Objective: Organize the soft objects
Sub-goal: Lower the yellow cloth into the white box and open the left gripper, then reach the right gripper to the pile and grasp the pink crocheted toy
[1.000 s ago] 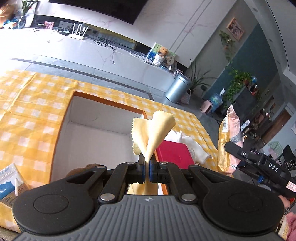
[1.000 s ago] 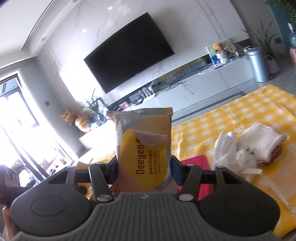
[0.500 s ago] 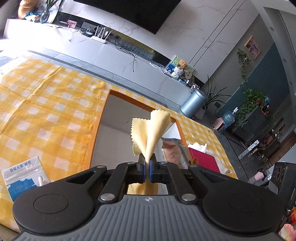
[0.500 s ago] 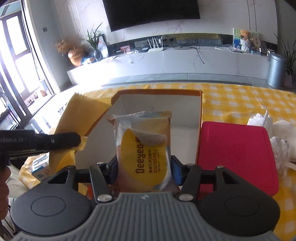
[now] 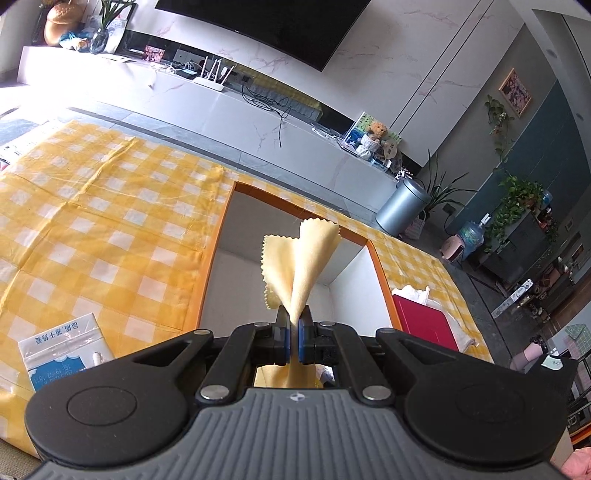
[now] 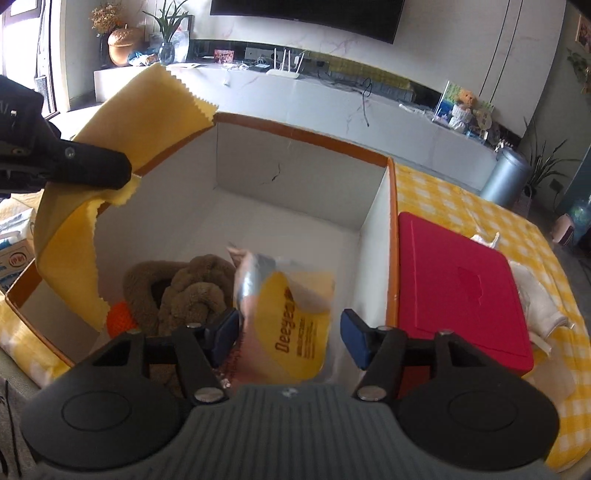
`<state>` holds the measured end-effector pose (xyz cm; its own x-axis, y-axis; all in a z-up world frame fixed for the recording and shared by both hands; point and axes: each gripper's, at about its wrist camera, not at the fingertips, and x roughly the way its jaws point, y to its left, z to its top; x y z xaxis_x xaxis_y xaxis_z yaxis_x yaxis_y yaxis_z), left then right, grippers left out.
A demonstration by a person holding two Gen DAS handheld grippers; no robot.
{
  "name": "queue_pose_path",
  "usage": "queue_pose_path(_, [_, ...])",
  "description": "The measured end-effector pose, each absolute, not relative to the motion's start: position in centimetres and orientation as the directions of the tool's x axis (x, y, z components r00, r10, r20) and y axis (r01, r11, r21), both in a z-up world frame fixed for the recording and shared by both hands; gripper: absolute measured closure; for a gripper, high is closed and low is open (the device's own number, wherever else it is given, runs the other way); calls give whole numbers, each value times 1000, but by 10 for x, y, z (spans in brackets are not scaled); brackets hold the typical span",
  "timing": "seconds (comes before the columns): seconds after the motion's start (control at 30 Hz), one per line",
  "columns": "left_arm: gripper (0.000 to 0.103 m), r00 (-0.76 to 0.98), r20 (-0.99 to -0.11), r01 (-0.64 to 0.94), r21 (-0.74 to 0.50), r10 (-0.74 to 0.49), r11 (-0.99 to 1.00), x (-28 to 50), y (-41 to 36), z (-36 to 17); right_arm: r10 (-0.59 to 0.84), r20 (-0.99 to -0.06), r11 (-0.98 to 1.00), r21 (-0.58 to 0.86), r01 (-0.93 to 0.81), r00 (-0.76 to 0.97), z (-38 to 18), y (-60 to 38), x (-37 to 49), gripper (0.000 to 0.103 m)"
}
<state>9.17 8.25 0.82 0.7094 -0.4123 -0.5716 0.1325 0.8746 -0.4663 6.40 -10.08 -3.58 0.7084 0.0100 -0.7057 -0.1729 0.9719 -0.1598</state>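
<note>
A marble wall (image 5: 406,48) carries a dark television (image 5: 266,26) above a long white console (image 5: 221,107) — grey floor (image 5: 29,122) below, a steel bin (image 5: 402,206) far right, daylight from the left.

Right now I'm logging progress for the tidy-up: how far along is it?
Partway. Done: a brown plush and something orange already lie in the box. In hand: the right gripper stands open with the snack pack dropping in; the left gripper pinches the yellow cloth above the box. Left: white cloths beside the red lid.
</note>
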Motion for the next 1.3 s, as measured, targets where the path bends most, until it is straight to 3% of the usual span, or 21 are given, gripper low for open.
queue_pose_path(0.07, [99, 723, -567, 130, -449, -394, 884, 92, 80, 9, 8, -675, 970, -173, -169, 738, -31, -105, 60, 31])
queue_pose_path(0.27, [99, 753, -560, 134, -386, -347, 913, 105, 66, 7, 200, -644, 979, 95, -183, 738, -13, -143, 60, 31])
queue_pose_path(0.37, [99, 716, -591, 128, -414, -373, 901, 120, 63, -3, 266, -624, 963, 204, -176, 735, -4, -161, 59, 29])
queue_pose_path(0.43, [99, 705, -601, 117, -424, -376, 898, 126, 61, -10, 252, -617, 965, 221, -143, 746, 4, -170, 53, 29])
queue_pose_path(0.63, [99, 713, -649, 66, -315, -266, 947, 136, 48, -17, 254, -558, 959, 253, -130, 790, 23, -192, 34, 29])
queue_pose_path(0.83, [98, 721, -674, 24, -210, -162, 977, 131, 38, -18, 203, -556, 968, 239, -79, 806, 27, -205, 33, 29])
queue_pose_path(0.93, [80, 749, -659, -14, -115, -66, 993, 126, 32, -13, 190, -561, 968, 246, -57, 806, 27, -216, 34, 29])
queue_pose_path(1.0, [40, 764, -643, -3, -88, -54, 996, 122, 29, -7, 179, -566, 968, 246, -43, 805, 26, -220, 36, 29])
queue_pose_path(1.07, [24, 784, -615, 24, -105, -84, 994, 117, 28, -1, 172, -574, 970, 239, -36, 801, 24, -221, 37, 29])
queue_pose_path(1.17, [14, 813, -575, 31, -115, -92, 993, 109, 26, 9, 164, -584, 973, 226, -35, 795, 20, -223, 36, 29])
queue_pose_path(1.3, [12, 848, -526, 33, -72, -66, 997, 101, 20, 21, 139, -613, 983, 180, -34, 778, 18, -223, 38, 25])
